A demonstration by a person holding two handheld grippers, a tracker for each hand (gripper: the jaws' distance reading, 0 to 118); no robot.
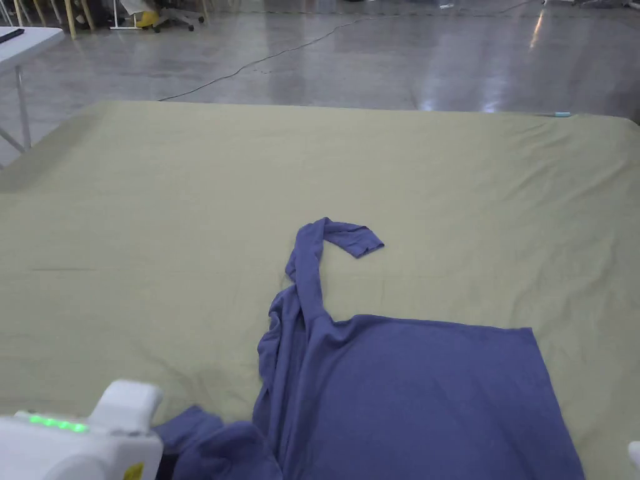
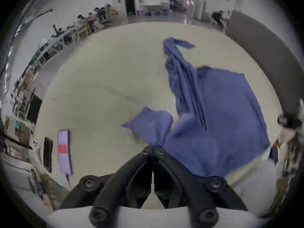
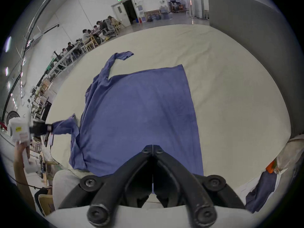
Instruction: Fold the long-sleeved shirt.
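- A blue long-sleeved shirt (image 1: 412, 400) lies on a wide table covered with a pale green-beige cloth (image 1: 187, 206), at the near edge and a little right of centre in the head view.
- The body of the shirt is spread fairly flat, with a straight far edge and a straight right edge.
- The far sleeve (image 1: 310, 269) runs away from the body's far-left corner as a narrow, bunched strip; its cuff end bends over to the right and lies flat on the cloth.
- Folds of fabric are gathered along the left side of the body.
- The near sleeve (image 2: 151, 124) is pulled out to the left at the near-left corner of the shirt.
- The left gripper (image 2: 152, 147) has its jaws together, clamped on the end of this near sleeve; in its own view the fabric fans out from the pinched tips.
- In the right gripper view the left gripper (image 3: 47, 128) sits at the left, with the sleeve stretching from it towards the body, and a hand (image 3: 22, 147) holds it from below.
- The right gripper (image 3: 152, 146) has its jaws closed tip to tip above the near part of the shirt body; whether any fabric is caught between them I cannot tell.
- Beyond the table lies a shiny grey floor (image 1: 375, 56) with a dark cable (image 1: 269, 59) trailing across it.
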